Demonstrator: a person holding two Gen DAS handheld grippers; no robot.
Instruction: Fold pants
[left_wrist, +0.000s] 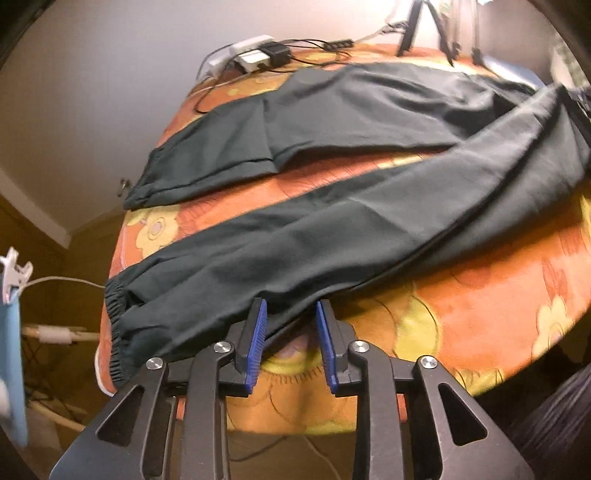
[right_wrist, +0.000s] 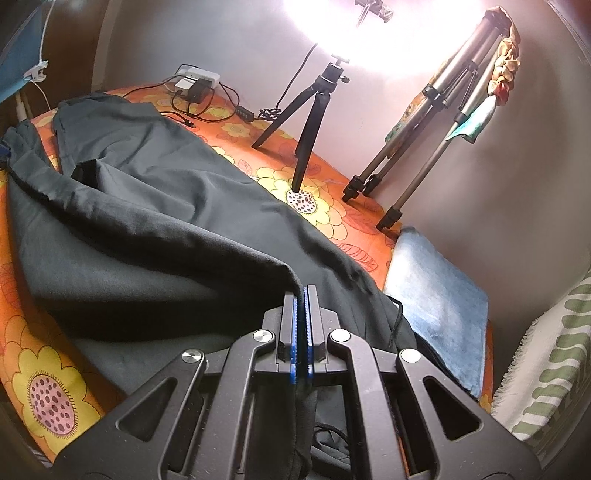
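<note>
Two legs of the pants (left_wrist: 332, 229) lie apart on the flowered bed (left_wrist: 480, 295); nothing's folded. Your left tool (left_wrist: 290, 306) is spread at the near leg's edge; your right tool (right_wrist: 303, 291) pinches the cloth.

An orange cloth with yellow flowers (left_wrist: 491, 295) covers the bed, rumpled slightly at its near edge. Dark green pants (left_wrist: 332, 229) lie spread on it, the two legs apart with a strip of cloth showing between them; the nearer leg's elastic cuff (left_wrist: 116, 332) reaches the bed's left edge. At the far side, by the wall, a white power strip with a black adapter (right_wrist: 195, 86) and loose black cables rests on the cloth. A small black tripod (right_wrist: 306, 122) stands on the flowers, and a taller grey tripod (right_wrist: 424, 147) stands beside it. A folded light blue towel (right_wrist: 439, 306) lies at the corner, next to the pants' waist.
</note>
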